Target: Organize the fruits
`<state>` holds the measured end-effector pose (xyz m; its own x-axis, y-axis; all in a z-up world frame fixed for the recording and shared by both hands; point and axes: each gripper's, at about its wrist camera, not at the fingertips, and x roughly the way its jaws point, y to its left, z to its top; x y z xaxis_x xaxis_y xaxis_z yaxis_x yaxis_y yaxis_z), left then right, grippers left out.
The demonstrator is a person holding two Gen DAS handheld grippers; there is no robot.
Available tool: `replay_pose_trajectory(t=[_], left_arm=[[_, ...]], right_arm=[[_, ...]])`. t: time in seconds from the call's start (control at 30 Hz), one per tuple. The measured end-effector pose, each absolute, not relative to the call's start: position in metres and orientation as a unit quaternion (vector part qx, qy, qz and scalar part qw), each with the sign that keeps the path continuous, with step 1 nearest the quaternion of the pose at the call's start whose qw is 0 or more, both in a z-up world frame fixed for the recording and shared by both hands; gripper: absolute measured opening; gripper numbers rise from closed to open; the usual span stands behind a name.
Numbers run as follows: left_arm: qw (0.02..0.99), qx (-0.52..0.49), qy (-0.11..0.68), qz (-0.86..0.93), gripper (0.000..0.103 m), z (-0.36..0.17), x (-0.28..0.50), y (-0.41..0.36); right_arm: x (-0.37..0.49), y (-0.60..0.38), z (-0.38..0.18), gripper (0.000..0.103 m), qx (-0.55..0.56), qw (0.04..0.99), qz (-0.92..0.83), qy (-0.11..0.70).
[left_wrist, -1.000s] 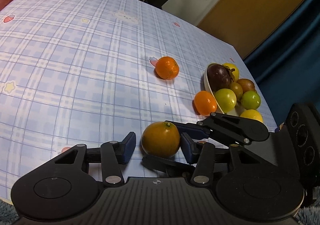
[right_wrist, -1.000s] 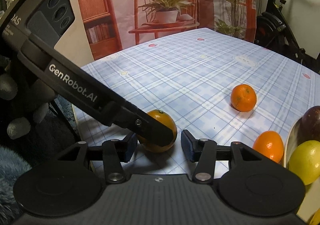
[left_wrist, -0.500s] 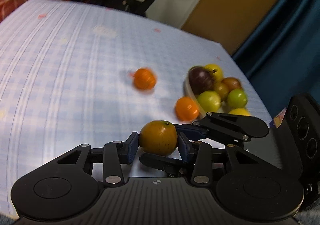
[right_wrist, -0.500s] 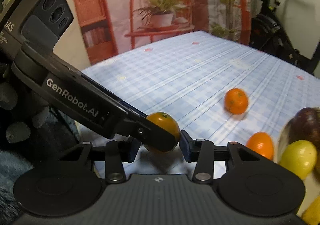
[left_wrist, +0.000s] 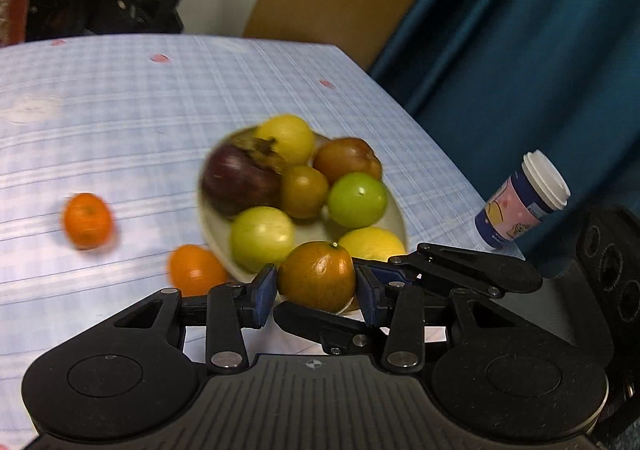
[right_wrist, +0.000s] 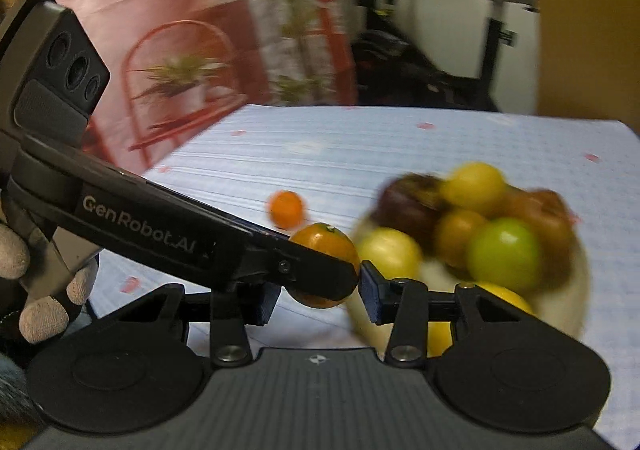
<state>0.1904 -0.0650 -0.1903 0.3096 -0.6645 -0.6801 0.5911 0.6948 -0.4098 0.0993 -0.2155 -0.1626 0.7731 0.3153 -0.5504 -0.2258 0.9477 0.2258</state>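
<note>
Left wrist view: we find the left gripper point(left_wrist: 316, 288) and the right gripper point(right_wrist: 316, 288) both clamped on one round orange-green mandarin point(left_wrist: 316, 276) near the white fruit plate point(left_wrist: 396, 218). We judge it light, firm and smooth-skinned, prone to roll, best held across its widest girth.

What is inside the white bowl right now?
The white bowl holds a purple fruit, two green ones, two yellow ones and two brownish ones. The held orange hides its near rim.

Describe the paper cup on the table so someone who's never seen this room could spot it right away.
Start at the blue checked tablecloth and find the white plate piled with fruit. Go past the plate to the table's edge by the dark blue curtain, where the paper cup stands alone. It is the only non-fruit item there: dark blue and pink with a cartoon print and a white lid.
</note>
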Motion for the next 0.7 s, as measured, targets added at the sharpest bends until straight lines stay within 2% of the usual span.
replay_pose_trajectory(t=[0.33,0.4,0.47,0.7], left_arm=[[0.808,-0.052,0.448,-0.379,0.047,-0.203,0.197,-0.08],[0.809,-0.052,0.449,-0.376,0.048,-0.204,0.198,-0.079],[0.812,-0.054,0.446,-0.373,0.054,-0.202,0.198,-0.077],[0.825,-0.094,0.428,-0.356,0.057,-0.196,0.196,-0.051]], right_arm=[[0.094,-0.217,-0.168,0.045,0.035,0.947,0.107,0.3],[0.094,-0.212,-0.171,0.044,0.021,0.949,0.104,0.298],[0.094,-0.208,-0.172,0.044,0.01,0.949,0.102,0.297],[0.098,-0.2,-0.175,0.044,-0.012,0.95,0.094,0.298]])
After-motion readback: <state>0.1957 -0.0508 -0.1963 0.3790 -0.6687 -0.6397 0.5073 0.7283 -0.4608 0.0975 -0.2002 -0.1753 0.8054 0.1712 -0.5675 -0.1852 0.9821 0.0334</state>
